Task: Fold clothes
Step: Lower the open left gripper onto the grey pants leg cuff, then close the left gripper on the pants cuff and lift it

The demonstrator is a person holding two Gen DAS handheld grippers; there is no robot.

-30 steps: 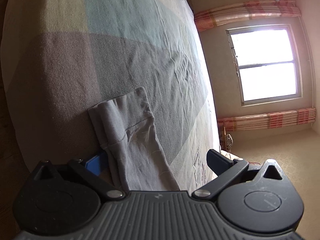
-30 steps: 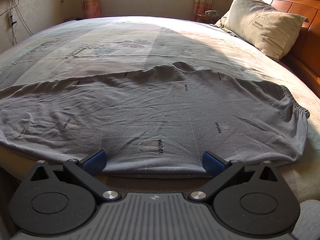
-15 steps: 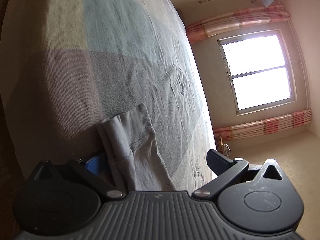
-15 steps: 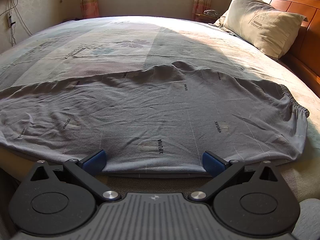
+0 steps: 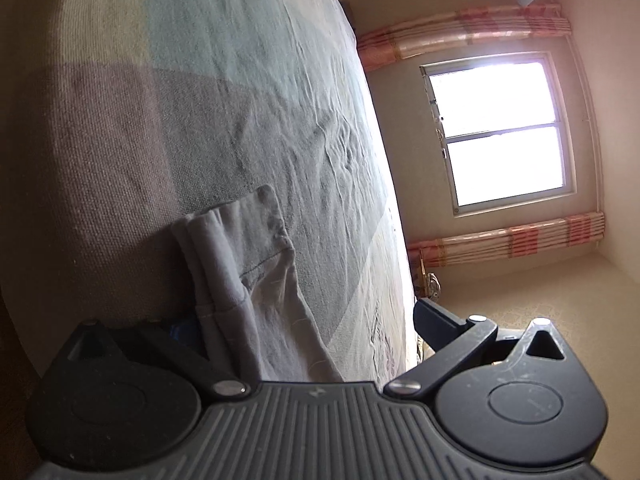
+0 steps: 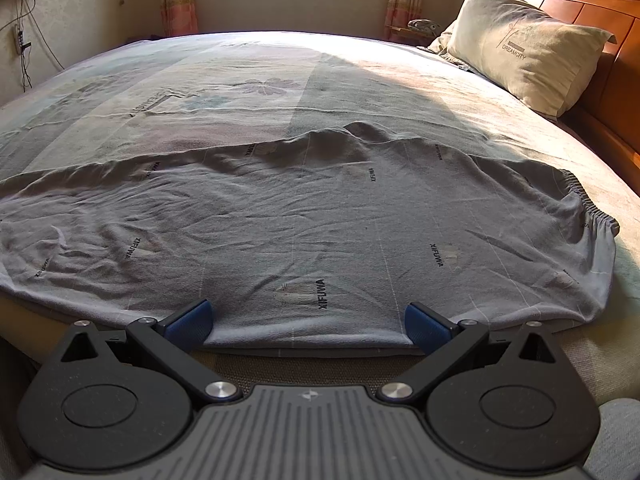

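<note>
A grey garment [image 6: 304, 232] printed with small "XIFUWA" marks lies spread flat across the near half of the bed [image 6: 248, 76], its elastic waistband [image 6: 588, 208] bunched at the right end and its near edge folded along the mattress side. In the left wrist view, one narrow end of the same grey cloth [image 5: 248, 280] hangs over the bed's edge, with a stitched hem showing.

The right gripper [image 6: 308, 322] sits at the garment's near edge with its blue-padded fingers [image 6: 188, 322] spread wide, one on each side of the folded hem, clamping nothing. The left gripper [image 5: 304, 320] is turned on its side; its jaws are also apart, and the cloth end passes between them, hiding most of one blue pad.

Beyond the garment the patterned bedsheet runs to a beige pillow [image 6: 520, 48] against a wooden headboard [image 6: 612, 12]. A bright window [image 5: 500, 132] with pink striped curtains [image 5: 464, 32] fills the far wall
</note>
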